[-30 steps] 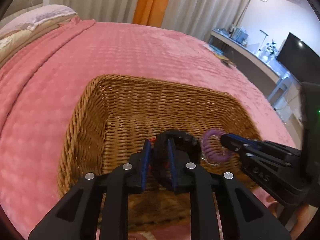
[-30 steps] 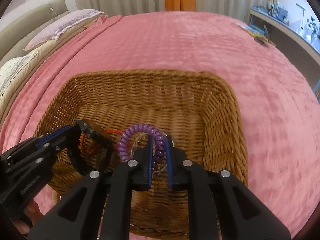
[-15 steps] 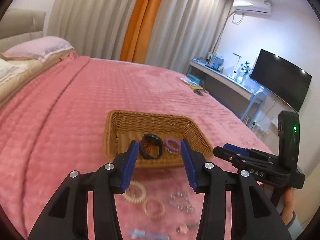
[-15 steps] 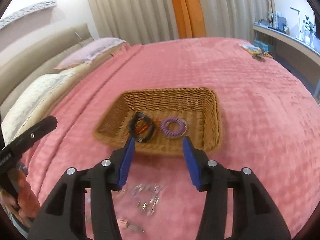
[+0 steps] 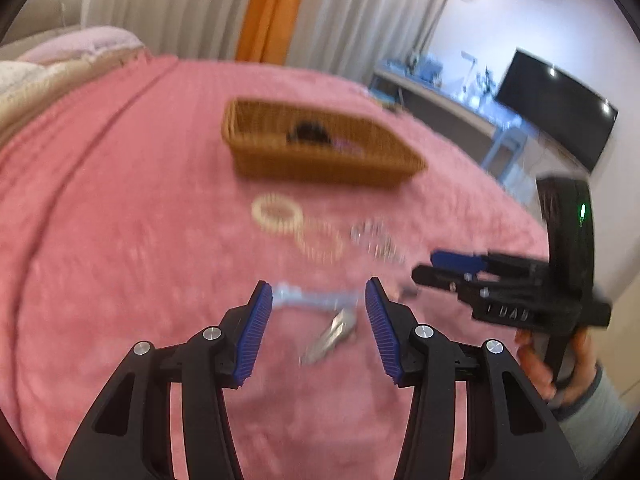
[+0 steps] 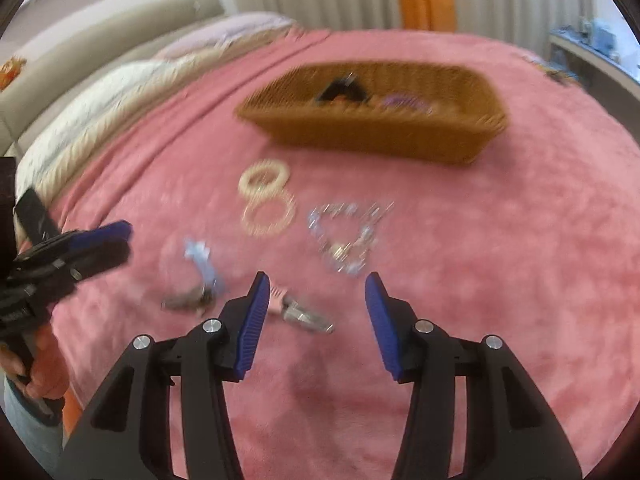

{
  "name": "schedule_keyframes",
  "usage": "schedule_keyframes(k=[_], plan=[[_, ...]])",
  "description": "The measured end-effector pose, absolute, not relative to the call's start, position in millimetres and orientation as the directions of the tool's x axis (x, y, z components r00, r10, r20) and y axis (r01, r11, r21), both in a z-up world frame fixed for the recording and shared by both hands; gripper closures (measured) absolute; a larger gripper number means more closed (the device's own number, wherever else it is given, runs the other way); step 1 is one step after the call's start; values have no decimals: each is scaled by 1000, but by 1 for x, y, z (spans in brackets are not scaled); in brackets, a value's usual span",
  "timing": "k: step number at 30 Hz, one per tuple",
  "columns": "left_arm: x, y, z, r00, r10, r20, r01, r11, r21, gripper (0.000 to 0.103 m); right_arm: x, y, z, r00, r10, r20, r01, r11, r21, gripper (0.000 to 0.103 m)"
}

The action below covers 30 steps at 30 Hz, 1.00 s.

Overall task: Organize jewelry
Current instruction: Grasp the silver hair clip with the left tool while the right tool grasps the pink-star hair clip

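The wicker basket [image 5: 320, 164] [image 6: 372, 132] sits far back on the pink bedspread. A black band [image 5: 306, 130] [image 6: 340, 90] and a purple coil tie [image 5: 348, 145] [image 6: 404, 102] lie inside it. In front of it lie a cream coil tie [image 5: 276, 214] [image 6: 264, 178], a beaded bracelet [image 5: 320, 244] [image 6: 268, 218] and a silver chain [image 5: 376, 240] [image 6: 348, 236]. Closer still are a pale blue piece [image 5: 312, 298] [image 6: 202, 262] and a metal clip [image 5: 332, 336] [image 6: 300, 312]. My left gripper [image 5: 319, 284] [image 6: 116, 240] and right gripper [image 6: 317, 276] [image 5: 436, 264] both stand open and empty above this loose jewelry.
The pink bedspread [image 5: 120, 240] fills both views, blurred by motion. Pillows [image 6: 120, 92] lie at the left edge. Past the bed on the right stand a desk and a dark screen [image 5: 556, 108]. A hand and a grey sleeve [image 5: 580, 392] hold the right gripper.
Both grippers let go of the black band and the purple coil tie in the basket, opened, and pulled back toward the near side of the bed, over the loose jewelry.
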<state>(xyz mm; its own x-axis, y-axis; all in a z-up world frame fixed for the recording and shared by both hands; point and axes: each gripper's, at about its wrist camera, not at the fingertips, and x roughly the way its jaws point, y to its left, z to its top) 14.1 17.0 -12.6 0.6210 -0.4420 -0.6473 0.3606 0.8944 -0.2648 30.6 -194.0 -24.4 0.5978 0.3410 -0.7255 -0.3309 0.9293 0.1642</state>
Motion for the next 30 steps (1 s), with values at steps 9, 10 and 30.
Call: schedule_keyframes(k=[9,10,30], plan=[[22,5,-49,525,-449,-723,379,884,-273,68,37,-185,-42,536,360,-764,-360,916,179,57],[21,2,-51,521,-448,-727,383,884,-270,68,38,-183,-43,526,369,-766,-367,911,186,57],[18,-15,-58,512,-409,-756,421,886,-194,68,19,-146,-47,556,285,-781,-442,897,13,75]])
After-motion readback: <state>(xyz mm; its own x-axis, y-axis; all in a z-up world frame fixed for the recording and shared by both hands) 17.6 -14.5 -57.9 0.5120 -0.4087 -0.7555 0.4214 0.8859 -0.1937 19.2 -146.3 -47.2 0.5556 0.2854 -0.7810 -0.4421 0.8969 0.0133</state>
